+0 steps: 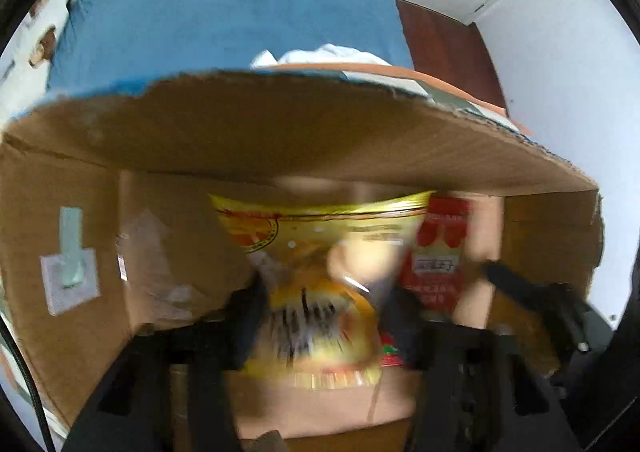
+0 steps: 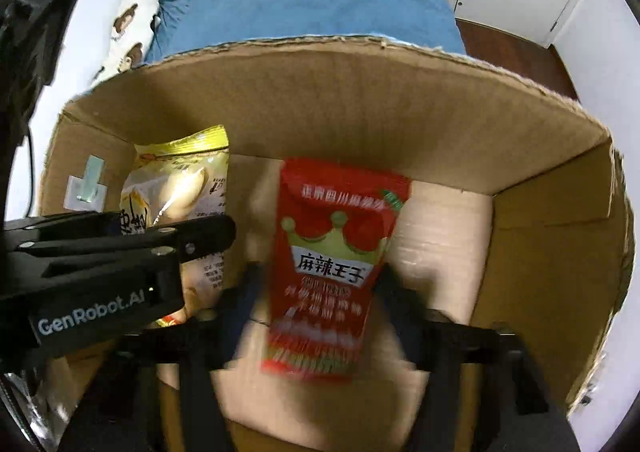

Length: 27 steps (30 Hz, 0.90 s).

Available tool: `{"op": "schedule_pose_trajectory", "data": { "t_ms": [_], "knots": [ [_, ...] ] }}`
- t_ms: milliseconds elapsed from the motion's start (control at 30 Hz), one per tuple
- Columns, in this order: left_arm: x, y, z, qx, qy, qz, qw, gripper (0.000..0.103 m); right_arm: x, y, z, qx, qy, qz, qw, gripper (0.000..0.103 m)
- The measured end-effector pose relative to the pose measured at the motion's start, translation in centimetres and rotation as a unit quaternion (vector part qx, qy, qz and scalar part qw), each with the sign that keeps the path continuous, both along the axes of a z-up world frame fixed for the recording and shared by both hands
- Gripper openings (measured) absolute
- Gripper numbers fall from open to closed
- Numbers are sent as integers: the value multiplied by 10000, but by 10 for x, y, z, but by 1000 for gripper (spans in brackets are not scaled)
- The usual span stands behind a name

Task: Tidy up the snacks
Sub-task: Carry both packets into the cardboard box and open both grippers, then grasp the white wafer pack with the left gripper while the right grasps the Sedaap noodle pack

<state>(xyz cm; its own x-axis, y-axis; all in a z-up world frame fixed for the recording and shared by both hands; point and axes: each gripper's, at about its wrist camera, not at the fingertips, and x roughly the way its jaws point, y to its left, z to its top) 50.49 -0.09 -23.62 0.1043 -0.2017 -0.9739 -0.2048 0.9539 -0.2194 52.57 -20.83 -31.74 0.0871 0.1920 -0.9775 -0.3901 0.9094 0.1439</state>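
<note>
Cardboard box (image 2: 400,100) stands open before a blue-covered bed (image 2: 304,0). Left gripper (image 1: 324,300): fingers released, the yellow snack bag (image 1: 320,236) between them on the box floor at the left wall (blurred; contact cannot be confirmed). Right gripper (image 2: 320,292): fingers released astride the red snack pouch (image 2: 336,252), flat at mid-floor. Recommendation: lift both grippers straight up, clear of the packets and the torn rim, without dragging either packet.

We see both wrist views looking steeply down, close into the cardboard box (image 1: 280,132); shared: its far wall at twelve o'clock and the blue bedding (image 2: 304,0) beyond.
</note>
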Motion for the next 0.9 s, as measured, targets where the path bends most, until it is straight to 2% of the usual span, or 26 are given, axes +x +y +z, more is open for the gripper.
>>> {"op": "schedule_pose_trajectory", "data": {
  "t_ms": [33, 67, 167, 367, 667, 900],
  "knots": [
    [-1, 0, 2, 60, -64, -33, 10000, 91, 2, 1, -1, 1, 15, -17, 10000, 92],
    [-3, -1, 4, 150, -107, -43, 9998, 92, 1, 1, 2, 78, 76, -28, 9999, 92],
    [-8, 0, 8, 117, -198, -28, 9997, 92, 0, -5, 7, 83, 123, -116, 9998, 92],
    [-27, 2, 36, 218, -591, 81, 9980, 92, -28, -28, 38, 292, 118, -391, 9987, 92],
    [-81, 1, 91, 542, -1430, 139, 9881, 92, -79, -48, 93, 519, -505, -842, 9938, 92],
    [-126, -3, 125, 632, -1798, 174, 9815, 92, -124, -53, 143, 867, -831, -1084, 9868, 92]
  ]
}}
